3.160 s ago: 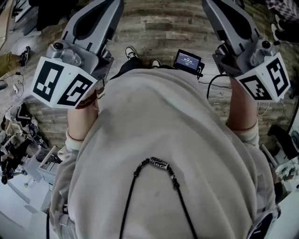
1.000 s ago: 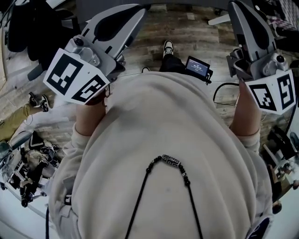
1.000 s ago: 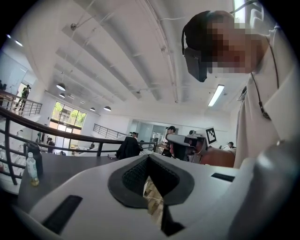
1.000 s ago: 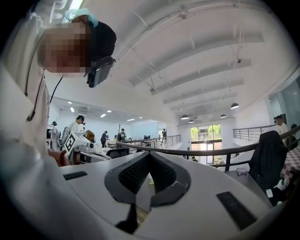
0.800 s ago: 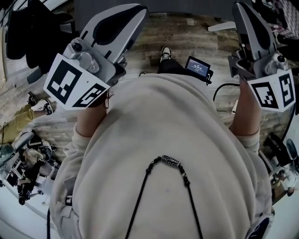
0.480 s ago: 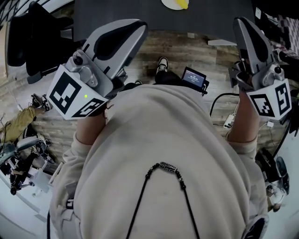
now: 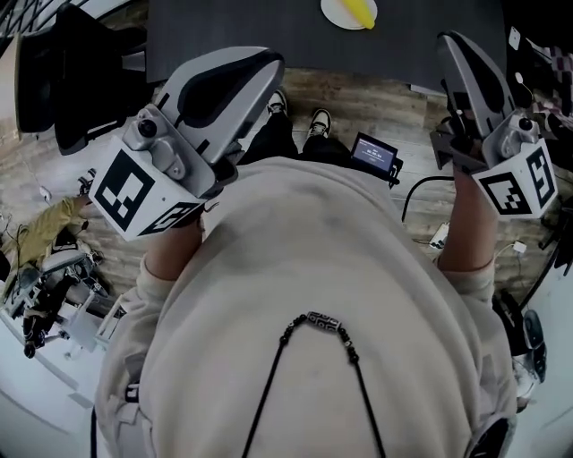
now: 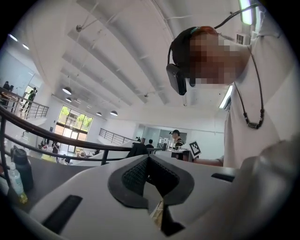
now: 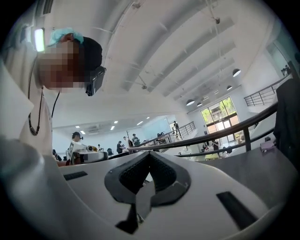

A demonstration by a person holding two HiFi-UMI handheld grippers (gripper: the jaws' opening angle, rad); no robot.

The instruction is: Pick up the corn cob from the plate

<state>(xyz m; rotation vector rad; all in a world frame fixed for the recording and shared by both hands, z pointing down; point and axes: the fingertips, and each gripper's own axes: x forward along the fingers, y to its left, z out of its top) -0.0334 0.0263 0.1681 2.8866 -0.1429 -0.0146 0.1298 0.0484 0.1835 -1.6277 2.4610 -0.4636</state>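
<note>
On the desk (image 7: 224, 27), back from its near edge and right of its middle, the cob (image 7: 362, 12) lies yellow on a white plate (image 7: 335, 14). The top of the head view cuts off part of the plate. Nothing touches the cob.

Both tools are well apart from the cob, held up in front of the person, one on each side of the chest. The left tool (image 7: 267, 61) slants up and to the right in the head view, and its tip shows against the desk's near edge. In its own view the jaws are together, dark pads meeting at the tip with nothing between them. The right tool (image 7: 448, 43) points up the picture at the desk's right part. Its jaws are likewise closed together and empty. Each tool carries a marker cube, the left cube (image 7: 143, 199) and the right cube (image 7: 517, 183), just above the person's forearms.

A small screen (image 7: 372, 154) sits at the person's waist, and two shoes (image 7: 320, 121) stand on the wooden floor (image 7: 376, 98) below the desk's near edge. A black cord with a bead (image 7: 324, 320) hangs on the pale sweatshirt (image 7: 313, 268). A dark chair (image 7: 54, 80) stands beside the desk's left edge, and clutter (image 7: 45, 286) lies on the floor at the left.
</note>
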